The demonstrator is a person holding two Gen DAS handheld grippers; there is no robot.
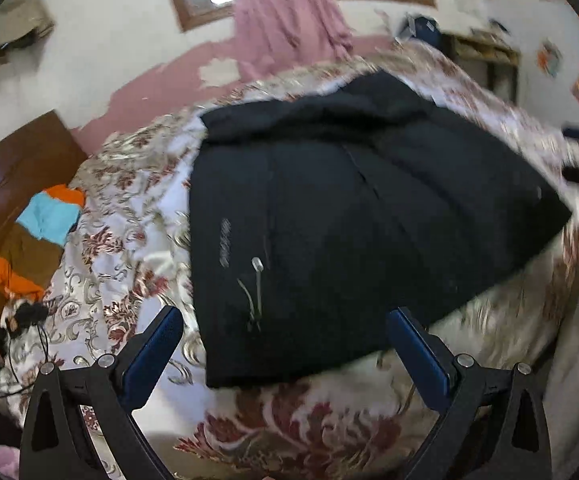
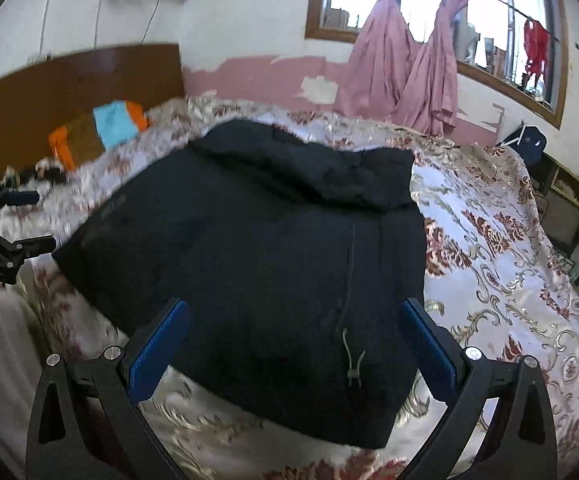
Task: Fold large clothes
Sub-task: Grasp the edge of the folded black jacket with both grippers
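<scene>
A black hooded jacket (image 1: 349, 208) lies folded on the floral bedspread (image 1: 129, 208), filling the centre of both frames. The left gripper (image 1: 285, 344) hovers at the lower middle of its frame, jaws spread wide and empty. The right gripper (image 2: 293, 340) is likewise agape above the jacket's near edge, holding nothing.

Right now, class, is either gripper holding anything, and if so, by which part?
Nothing is held. Both the left gripper and right gripper are open above the black jacket.
</scene>
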